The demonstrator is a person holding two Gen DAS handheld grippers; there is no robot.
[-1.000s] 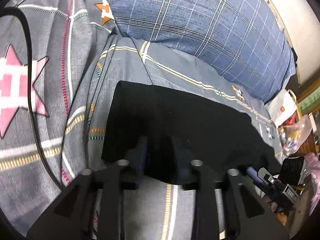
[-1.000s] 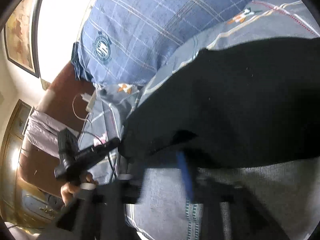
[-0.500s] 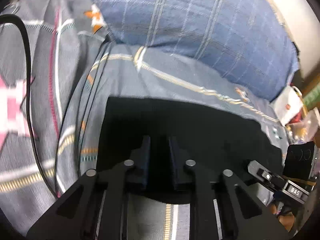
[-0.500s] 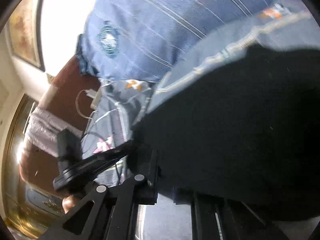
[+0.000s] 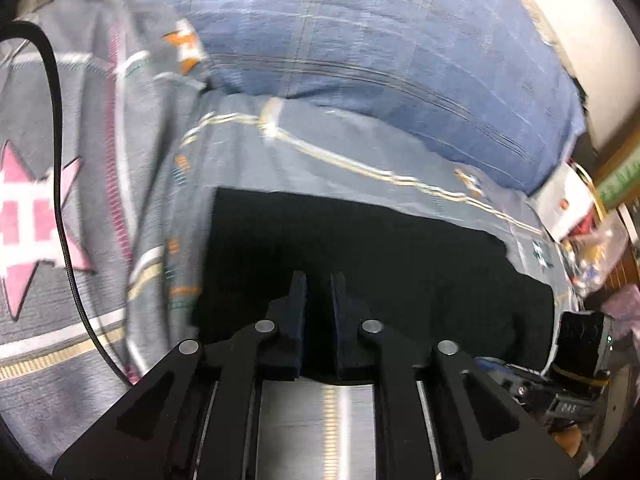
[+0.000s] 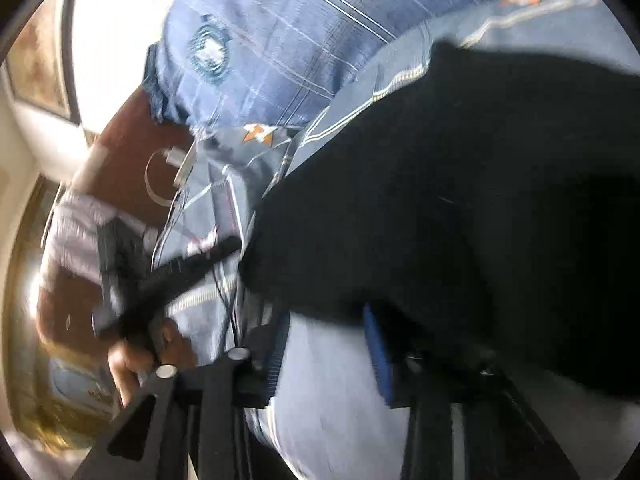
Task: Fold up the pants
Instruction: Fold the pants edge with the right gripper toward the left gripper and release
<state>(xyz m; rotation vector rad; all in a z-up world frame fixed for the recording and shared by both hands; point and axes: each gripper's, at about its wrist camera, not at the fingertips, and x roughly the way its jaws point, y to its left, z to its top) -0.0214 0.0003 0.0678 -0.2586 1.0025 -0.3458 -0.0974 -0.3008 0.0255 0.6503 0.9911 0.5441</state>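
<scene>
— Black fabric up close? Pants (image 5: 360,256), flat on grey patterned bedding (image 5: 248,160).
— And left gripper (image 5: 318,286)? Opening, narrow gap, over near hem; grip unclear.
— Right gripper (image 6: 324,344)?
— Opening wider, blue pad showing, pants edge (image 6: 440,200) between.
— Farther back?
— Blue plaid pillow (image 5: 380,40); containers indistinct.

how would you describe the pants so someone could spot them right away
Start at the big blue plaid pillow at the head of the bed, then drop to the grey patterned bedspread below it. The pants lie there as a flat, folded rectangle. They are plain black, the only unpatterned dark thing on the striped, star-printed bedding.
</scene>
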